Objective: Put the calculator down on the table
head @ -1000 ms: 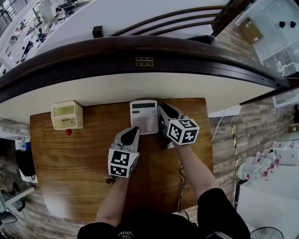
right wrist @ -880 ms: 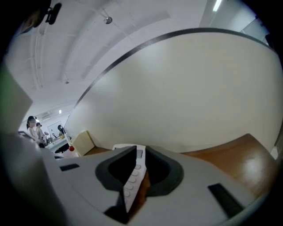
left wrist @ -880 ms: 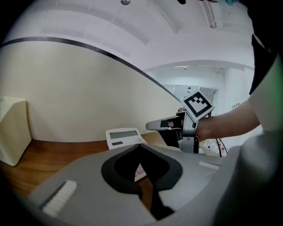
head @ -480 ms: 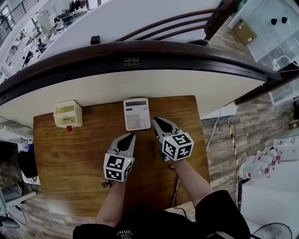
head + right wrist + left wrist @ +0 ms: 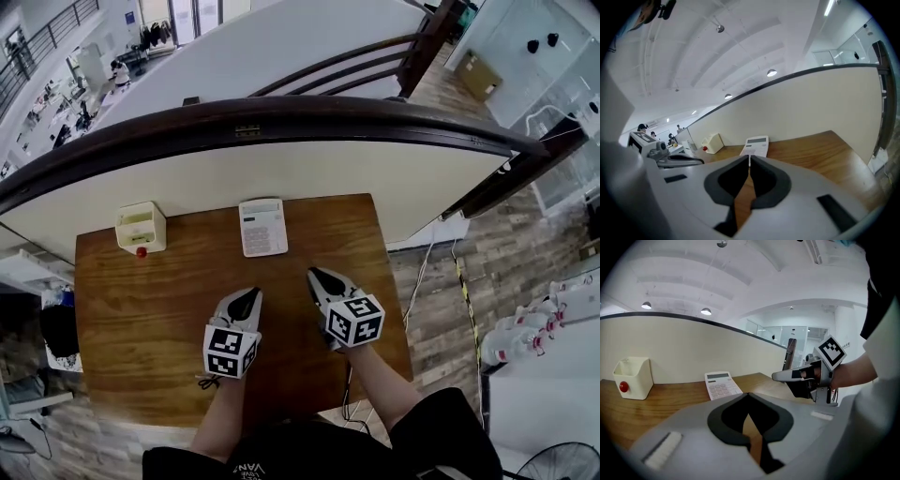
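The calculator (image 5: 262,227) lies flat on the counter (image 5: 169,328) near its far edge, well apart from both claws. The left claw (image 5: 249,294) and right claw (image 5: 314,277) are pinched together on nothing. Placing looks finished; any further move should steer wide of it.

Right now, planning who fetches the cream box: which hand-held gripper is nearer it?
Left. The left hand-held gripper is below-right of the cream box; the right hand-held gripper is farther right.

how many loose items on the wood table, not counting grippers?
2. White calculator at the far edge, centre; cream box with a red knob at the far-left corner. Forearms may hide more.
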Demonstrator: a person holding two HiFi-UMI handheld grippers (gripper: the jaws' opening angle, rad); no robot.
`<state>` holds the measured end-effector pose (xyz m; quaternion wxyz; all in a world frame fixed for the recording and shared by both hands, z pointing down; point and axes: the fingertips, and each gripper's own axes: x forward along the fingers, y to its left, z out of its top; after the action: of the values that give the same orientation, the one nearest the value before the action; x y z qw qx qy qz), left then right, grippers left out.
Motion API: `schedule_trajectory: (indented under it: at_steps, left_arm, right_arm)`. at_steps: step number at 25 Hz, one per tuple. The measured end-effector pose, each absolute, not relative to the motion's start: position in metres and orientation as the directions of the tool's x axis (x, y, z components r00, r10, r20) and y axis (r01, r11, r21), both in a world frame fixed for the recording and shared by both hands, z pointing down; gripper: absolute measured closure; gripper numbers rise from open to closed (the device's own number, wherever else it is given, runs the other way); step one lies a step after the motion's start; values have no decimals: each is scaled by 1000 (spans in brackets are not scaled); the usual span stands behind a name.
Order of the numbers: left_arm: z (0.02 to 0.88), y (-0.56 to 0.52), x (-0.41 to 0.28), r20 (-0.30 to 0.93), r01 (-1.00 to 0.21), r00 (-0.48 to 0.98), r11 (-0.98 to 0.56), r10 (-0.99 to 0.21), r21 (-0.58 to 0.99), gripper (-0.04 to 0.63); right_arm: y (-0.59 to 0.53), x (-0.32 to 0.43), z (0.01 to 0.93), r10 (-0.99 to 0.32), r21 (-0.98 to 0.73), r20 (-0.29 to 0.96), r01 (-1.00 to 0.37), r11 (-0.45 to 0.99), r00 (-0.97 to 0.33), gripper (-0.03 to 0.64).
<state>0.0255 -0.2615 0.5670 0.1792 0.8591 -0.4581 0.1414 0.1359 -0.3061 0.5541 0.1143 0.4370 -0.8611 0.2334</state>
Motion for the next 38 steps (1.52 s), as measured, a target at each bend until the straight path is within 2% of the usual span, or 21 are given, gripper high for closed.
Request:
schedule_trajectory:
  at_steps: [16, 28, 38]
  left_arm:
    - [543, -164, 29, 402, -847, 525, -505, -750, 163, 586]
    - [551, -99, 39, 412, -853, 514, -500, -753, 150, 586]
    - [572, -47, 48, 463, -840, 530, -515, -710, 172, 586]
  right_arm:
    - [-197, 151, 535, -662, -289, 401, -773, 564, -633, 597]
    - [-131, 164, 539, -659, -313, 394, -768, 558, -640, 598]
    - [-82, 168, 560, -628, -336, 431, -761, 555, -648, 600]
